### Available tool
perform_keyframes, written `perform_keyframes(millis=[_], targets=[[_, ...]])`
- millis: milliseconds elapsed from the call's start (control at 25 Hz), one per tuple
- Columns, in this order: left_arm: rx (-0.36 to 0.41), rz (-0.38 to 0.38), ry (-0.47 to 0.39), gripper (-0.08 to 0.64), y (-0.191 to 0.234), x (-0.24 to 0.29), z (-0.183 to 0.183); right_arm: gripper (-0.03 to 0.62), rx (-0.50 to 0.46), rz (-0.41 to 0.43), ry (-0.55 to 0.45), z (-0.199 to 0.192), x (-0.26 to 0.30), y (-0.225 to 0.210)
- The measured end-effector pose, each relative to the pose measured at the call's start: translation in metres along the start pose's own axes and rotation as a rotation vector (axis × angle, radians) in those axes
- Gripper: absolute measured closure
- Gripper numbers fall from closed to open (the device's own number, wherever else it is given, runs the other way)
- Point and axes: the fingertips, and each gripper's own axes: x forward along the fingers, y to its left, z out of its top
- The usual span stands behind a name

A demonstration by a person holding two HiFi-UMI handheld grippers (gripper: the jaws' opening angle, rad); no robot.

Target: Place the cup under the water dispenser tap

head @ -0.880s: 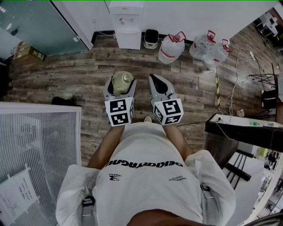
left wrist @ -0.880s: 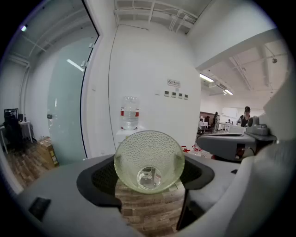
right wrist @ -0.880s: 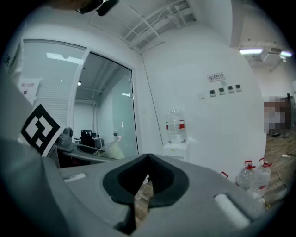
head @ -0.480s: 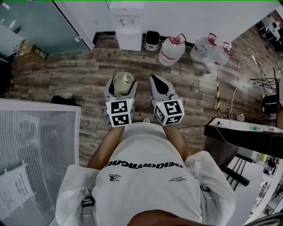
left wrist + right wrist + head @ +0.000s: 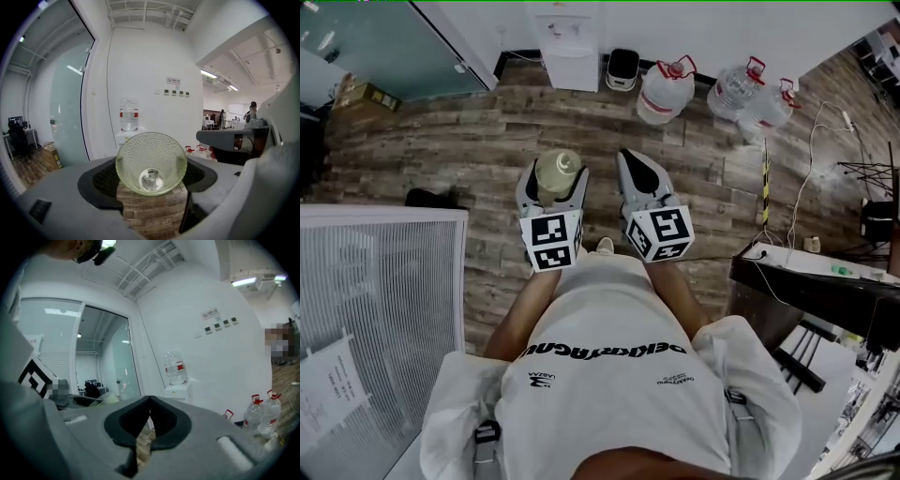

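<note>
Jaws of the left gripper (image 5: 554, 180) are closed on a pale green, dimpled glass cup (image 5: 151, 161). It is pinched at its sides between the black pads and lies on its side, its mouth turned back toward the gripper's camera and its base pointing ahead. Jaws of the right gripper (image 5: 632, 165) are brought together with nothing between them; only a sliver of the wooden plank floor (image 5: 441, 141) is seen beneath the tips. Both grippers are held near the person's chest, the right one just beside the left.

The carrying step is judged to be in hand: the cup is gripped but is not yet at the tap. The white water dispenser (image 5: 567, 47), topped by a clear bottle (image 5: 129, 114), is seen well apart from the cup, against the far wall and roughly straight ahead of the left gripper. Three large clear water jugs (image 5: 666, 92) with red caps are stood on the floor to the right of the dispenser.

For the next move, the gap to the dispenser would have to be closed and the cup turned mouth up. It would then be set on the ledge under the tap, whose spouts cannot be made out clearly from here.
</note>
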Motion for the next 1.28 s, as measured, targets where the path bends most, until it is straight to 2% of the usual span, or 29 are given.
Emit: perform_keyframes(millis=[240, 440, 760, 1040, 1280], targets=[[-0.002, 0.003, 0.02, 0.184, 0.003, 0.025, -0.003, 0.594, 0.01, -0.005, 0.012, -0.005, 0.025, -0.02], [-0.017, 0.001, 0.016, 0.184, 0.029, 0.064, 0.008, 0.594, -0.003, -0.003, 0.028, -0.005, 0.069, -0.03], [-0.024, -0.038, 0.01, 0.184, 0.081, 0.155, 0.058, 0.594, -0.016, -0.03, 0.031, 0.025, 0.171, -0.058], [0.004, -0.088, 0.034, 0.184, 0.137, 0.239, 0.099, 0.594, 0.015, -0.066, 0.029, 0.056, 0.275, -0.075], [0.027, -0.122, 0.041, 0.184, 0.189, 0.299, 0.128, 0.594, -0.011, -0.108, 0.034, 0.073, 0.355, -0.082]])
